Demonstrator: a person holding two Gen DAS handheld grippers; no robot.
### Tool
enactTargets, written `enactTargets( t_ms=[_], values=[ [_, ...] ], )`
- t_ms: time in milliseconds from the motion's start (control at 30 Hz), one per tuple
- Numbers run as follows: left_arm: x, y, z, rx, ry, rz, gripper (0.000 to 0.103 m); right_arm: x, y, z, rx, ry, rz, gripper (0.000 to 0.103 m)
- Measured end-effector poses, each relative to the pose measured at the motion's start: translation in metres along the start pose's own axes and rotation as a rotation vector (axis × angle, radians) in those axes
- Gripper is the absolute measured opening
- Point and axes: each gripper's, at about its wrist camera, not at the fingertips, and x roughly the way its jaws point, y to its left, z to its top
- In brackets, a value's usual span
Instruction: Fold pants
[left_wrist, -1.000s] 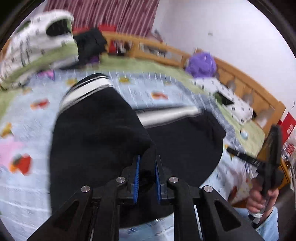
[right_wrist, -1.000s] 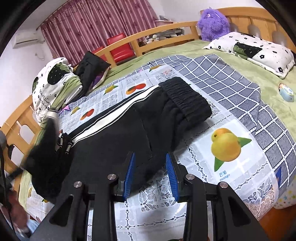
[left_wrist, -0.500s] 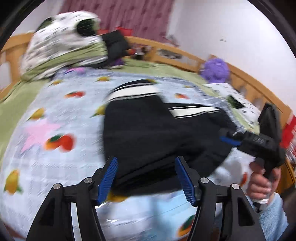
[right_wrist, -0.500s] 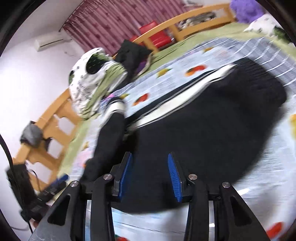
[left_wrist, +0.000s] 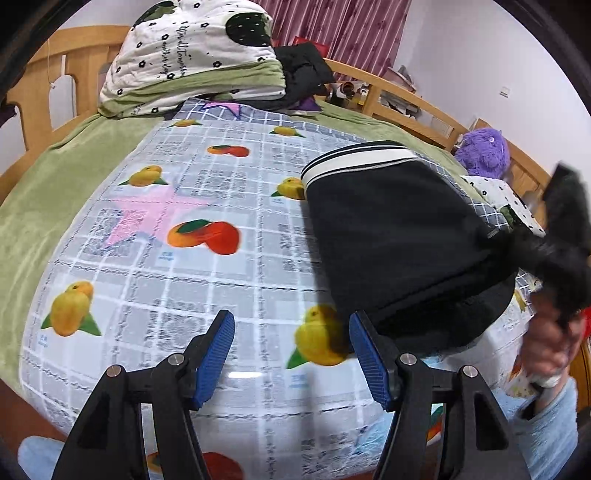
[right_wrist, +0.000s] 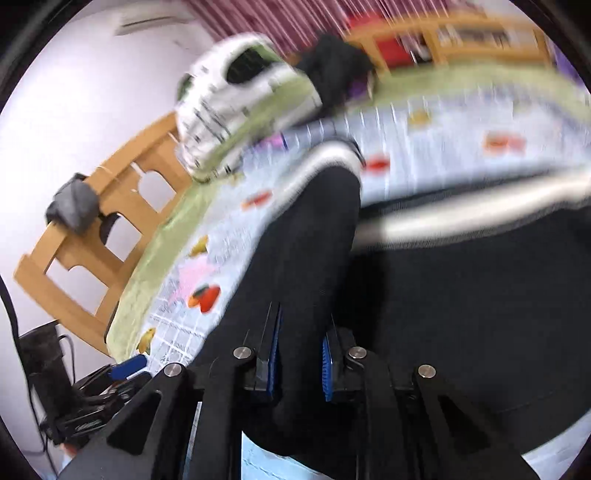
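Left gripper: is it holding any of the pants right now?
No. The left gripper is open over the fruit-print sheet, with the pants off to its right.

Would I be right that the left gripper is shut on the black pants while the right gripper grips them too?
Not quite: the left wrist view shows the left gripper open over the fruit-print sheet, holding nothing. The right gripper does grip the black pants.

Wooden bed frame (left_wrist: 413, 96); maroon curtains (left_wrist: 347, 29); white wall (left_wrist: 480, 55).
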Motion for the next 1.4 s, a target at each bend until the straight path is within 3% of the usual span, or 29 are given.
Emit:
enactTargets(
  t_ms=[133,233,333,433,567,700,800,1167,1333,1400],
  values=[
    [0.007,-0.026,0.001,0.020,0.016,-0.067,0.063,-0.056,-0.017,0.027,-0.069,-0.073,-0.142,0.017],
    [0.012,-0.062,0.002,0.101,0.024,-0.123,0.063,-0.096,-0.050,0.040,-0.093,-0.139,-0.274,0.017],
    [0.019,-0.096,0.000,0.172,0.042,-0.185,0.063,-0.128,-0.097,0.047,-0.052,-0.164,-0.364,0.017],
    [0.034,-0.130,-0.008,0.219,0.096,-0.273,0.063,-0.131,-0.150,0.041,0.009,-0.138,-0.444,0.017],
    [0.053,-0.175,-0.025,0.318,0.102,-0.218,0.063,-0.114,-0.199,0.014,0.084,-0.088,-0.476,0.017],
    [0.072,-0.197,-0.040,0.378,0.124,-0.147,0.063,-0.132,-0.206,0.000,0.091,-0.165,-0.402,0.017],
    [0.084,-0.199,-0.044,0.361,0.110,-0.064,0.063,-0.128,-0.208,0.002,0.095,-0.175,-0.427,0.017],
    [0.098,-0.196,-0.038,0.299,0.105,-0.095,0.063,-0.150,-0.220,-0.007,0.200,-0.269,-0.422,0.017],
    [0.106,-0.188,-0.034,0.276,0.112,-0.123,0.063,-0.133,-0.225,-0.007,0.104,-0.113,-0.559,0.025],
    [0.107,-0.183,-0.033,0.257,0.104,-0.139,0.061,-0.147,-0.228,-0.003,0.145,-0.172,-0.547,0.029]
  ],
)
